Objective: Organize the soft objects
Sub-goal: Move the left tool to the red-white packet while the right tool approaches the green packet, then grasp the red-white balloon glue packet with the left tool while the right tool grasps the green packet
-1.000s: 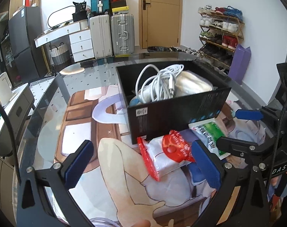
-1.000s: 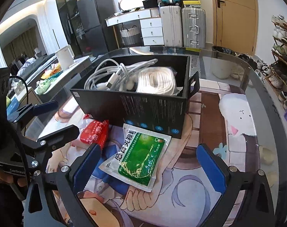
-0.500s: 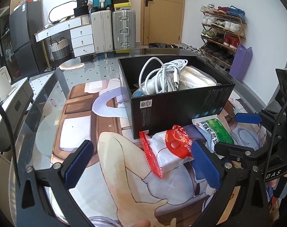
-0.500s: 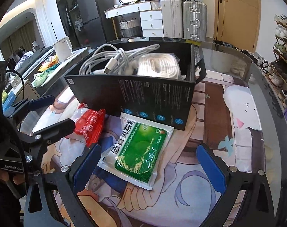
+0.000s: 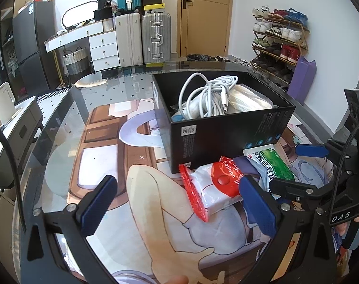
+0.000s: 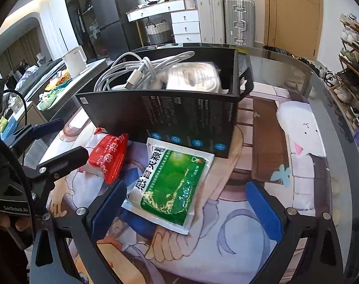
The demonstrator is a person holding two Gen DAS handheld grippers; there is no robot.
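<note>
Both claws are wide apart and hold nothing. The left gripper (image 5: 177,203) frames the red-white pouch (image 5: 212,184); the right gripper (image 6: 186,206) frames the green sachet (image 6: 172,184), both lying before the black box (image 6: 179,116).

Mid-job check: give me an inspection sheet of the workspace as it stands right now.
Surface: glass table over a printed mat.
Job's things: red pouch and green sachet lie flat on the table in front of the black box; a white roll sits inside the box.
Clutter: nothing seen.
Tongs: left tongs open, near the pouch; right tongs open, around the sachet.
Cables: white cable coiled in the box.
Surroundings: suitcases, shoe rack, door.
</note>
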